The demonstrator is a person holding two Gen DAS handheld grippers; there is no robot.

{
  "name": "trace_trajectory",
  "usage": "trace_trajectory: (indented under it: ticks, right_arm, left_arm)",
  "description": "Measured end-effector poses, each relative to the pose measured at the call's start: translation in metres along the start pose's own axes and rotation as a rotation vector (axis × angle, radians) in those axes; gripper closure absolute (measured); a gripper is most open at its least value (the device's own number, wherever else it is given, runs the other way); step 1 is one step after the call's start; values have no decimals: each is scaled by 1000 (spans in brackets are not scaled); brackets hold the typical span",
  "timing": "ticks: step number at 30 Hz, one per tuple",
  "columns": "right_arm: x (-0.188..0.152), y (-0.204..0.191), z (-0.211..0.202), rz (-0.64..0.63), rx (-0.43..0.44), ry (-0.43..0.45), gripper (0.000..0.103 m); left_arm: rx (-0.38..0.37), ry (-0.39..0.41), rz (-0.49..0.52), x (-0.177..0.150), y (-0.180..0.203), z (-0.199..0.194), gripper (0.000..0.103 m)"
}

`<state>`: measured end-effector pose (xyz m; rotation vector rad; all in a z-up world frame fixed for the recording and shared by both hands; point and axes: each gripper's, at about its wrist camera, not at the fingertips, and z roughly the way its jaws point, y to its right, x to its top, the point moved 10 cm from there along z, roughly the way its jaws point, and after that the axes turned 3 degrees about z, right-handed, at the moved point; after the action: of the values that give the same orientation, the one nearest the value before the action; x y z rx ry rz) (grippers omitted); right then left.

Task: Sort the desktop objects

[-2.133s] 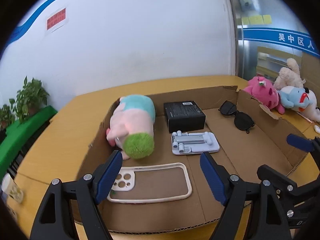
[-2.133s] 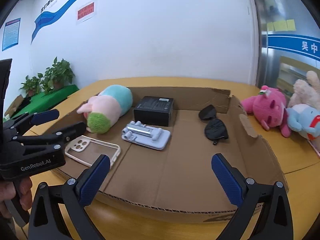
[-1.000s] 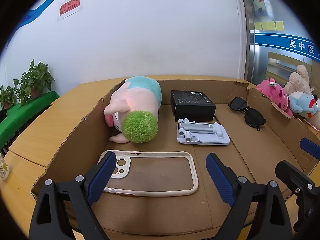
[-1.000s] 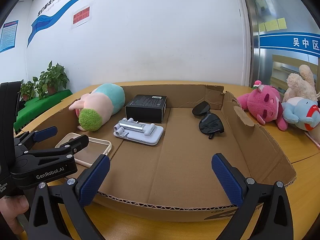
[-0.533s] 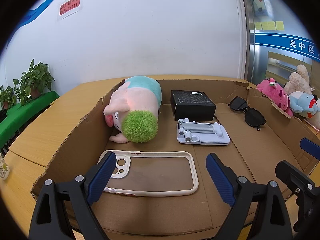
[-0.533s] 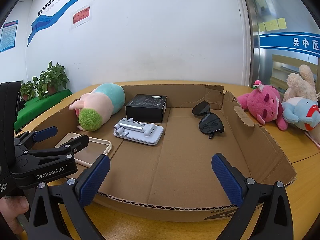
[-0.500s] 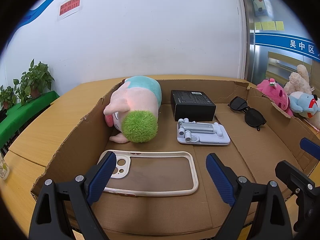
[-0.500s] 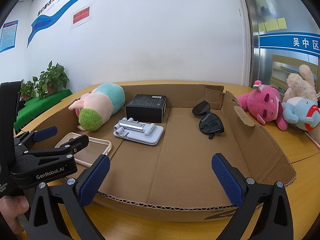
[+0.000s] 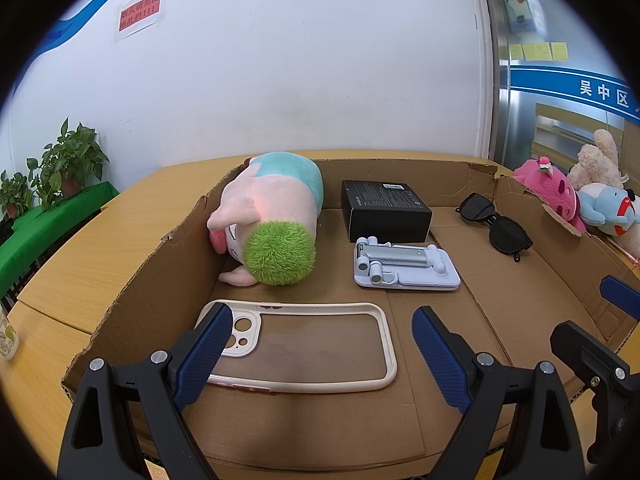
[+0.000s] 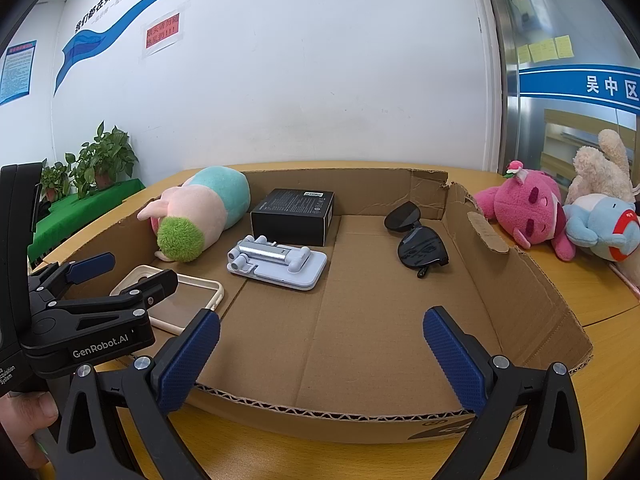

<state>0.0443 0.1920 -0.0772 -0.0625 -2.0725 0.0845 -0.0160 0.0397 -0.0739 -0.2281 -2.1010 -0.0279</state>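
Note:
A shallow cardboard tray (image 9: 136, 280) (image 10: 520, 280) holds a pink plush with green hair (image 9: 272, 220) (image 10: 196, 216), a black box (image 9: 384, 208) (image 10: 294, 214), a pale blue phone stand (image 9: 404, 270) (image 10: 278, 264), black sunglasses (image 9: 496, 226) (image 10: 418, 242) and a cream phone case (image 9: 304, 344) (image 10: 180, 296). My left gripper (image 9: 320, 344) (image 10: 120, 272) is open and empty, low over the phone case. My right gripper (image 10: 320, 356) is open and empty at the tray's near edge; one blue pad (image 9: 620, 292) shows in the left wrist view.
The tray sits on a wooden table (image 9: 100, 248) (image 10: 580, 280). Three plush toys, pink (image 10: 528, 208), blue (image 10: 600, 228) and beige (image 10: 604, 172), lie on the table right of the tray. Potted plants (image 10: 96, 160) stand at far left. A white wall is behind.
Since two seconds ago both grippers have tilted and settled lower toward the tray. Over the last second nothing has visibly moved.

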Motion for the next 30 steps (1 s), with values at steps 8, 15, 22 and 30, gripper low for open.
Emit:
trace_trajectory:
  ticks: [8, 15, 22, 30]
  right_arm:
    - [0, 0, 0, 0, 0, 0, 0]
    - [0, 0, 0, 0, 0, 1, 0]
    - [0, 0, -1, 0, -1, 0, 0]
    - [0, 0, 0, 0, 0, 3, 0]
  left_arm:
    - [0, 1, 0, 0, 0, 0, 12]
    - [-1, 0, 1, 0, 0, 0, 12]
    - [-9, -7, 3, 1, 0, 3, 10]
    - [-9, -5, 4, 1, -1, 5, 9]
